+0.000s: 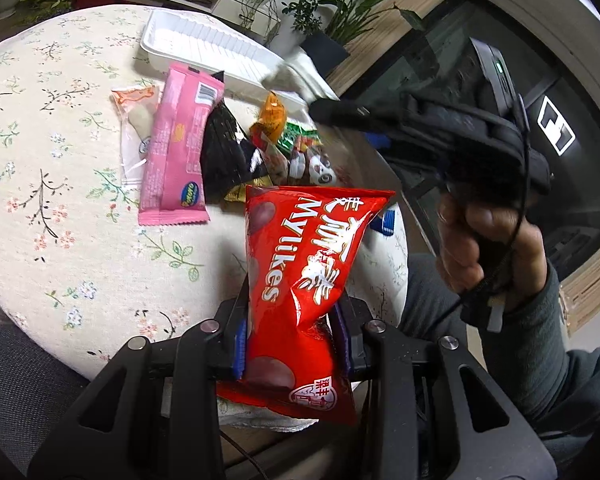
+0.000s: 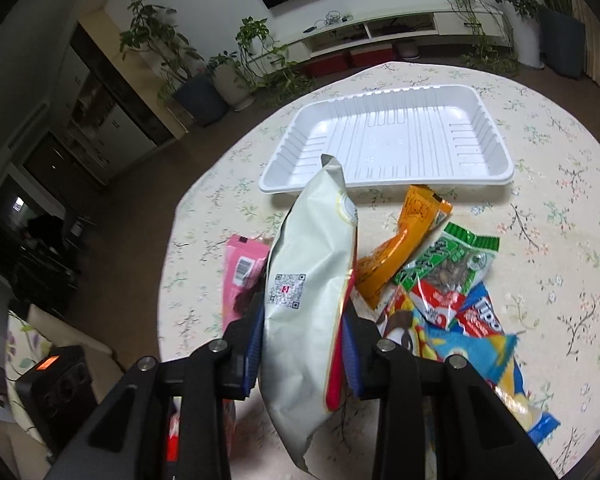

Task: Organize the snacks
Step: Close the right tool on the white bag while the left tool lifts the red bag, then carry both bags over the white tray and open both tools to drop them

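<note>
My left gripper (image 1: 294, 312) is shut on a red Mylikes bag (image 1: 300, 248), held upright above the near table edge. My right gripper (image 2: 304, 312) is shut on a pale green-white snack bag (image 2: 316, 240), lifted above the snack pile. In the left wrist view the right gripper (image 1: 328, 108) comes in from the right in a person's hand (image 1: 480, 248), with its pale bag (image 1: 296, 76) blurred near the tray. The white plastic tray (image 2: 496, 160) lies with nothing in it at the far side of the table.
On the round floral tablecloth (image 2: 560, 240) lie a pink packet (image 1: 176, 148), a black packet (image 1: 224, 152), an orange packet (image 2: 400, 252), a green seed packet (image 2: 448, 260) and a blue packet (image 2: 480, 352). Potted plants and a low shelf stand beyond the table.
</note>
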Tool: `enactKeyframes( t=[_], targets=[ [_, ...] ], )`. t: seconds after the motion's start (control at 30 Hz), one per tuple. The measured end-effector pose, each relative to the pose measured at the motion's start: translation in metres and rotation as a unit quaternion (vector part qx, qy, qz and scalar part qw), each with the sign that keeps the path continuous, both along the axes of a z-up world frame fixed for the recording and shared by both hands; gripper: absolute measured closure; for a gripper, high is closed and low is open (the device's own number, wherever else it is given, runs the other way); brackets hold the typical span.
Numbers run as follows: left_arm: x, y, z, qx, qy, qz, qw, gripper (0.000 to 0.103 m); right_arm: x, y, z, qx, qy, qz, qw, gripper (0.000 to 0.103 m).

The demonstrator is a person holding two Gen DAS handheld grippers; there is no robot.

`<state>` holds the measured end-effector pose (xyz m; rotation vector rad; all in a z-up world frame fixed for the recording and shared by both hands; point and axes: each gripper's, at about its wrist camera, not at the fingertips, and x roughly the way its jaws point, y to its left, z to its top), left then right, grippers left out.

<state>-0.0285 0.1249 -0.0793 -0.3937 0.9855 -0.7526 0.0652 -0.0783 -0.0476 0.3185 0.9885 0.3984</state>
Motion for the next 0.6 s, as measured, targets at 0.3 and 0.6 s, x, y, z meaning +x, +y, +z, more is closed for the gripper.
enactKeyframes(
  t=[0.3,0.6],
  targets=[
    [0.02,0.046,0.026,-0.005,-0.017,0.044,0.9989,0.072,-0.01,-0.057,0.019,0.042,-0.016,-0.039,0.998,0.067],
    [0.11,0.086,0.087,0.065,-0.066,0.084,0.9922,0.072,0.036,-0.145,0.048,0.001,-0.053,-0.127,0.99,0.067]
  ],
)
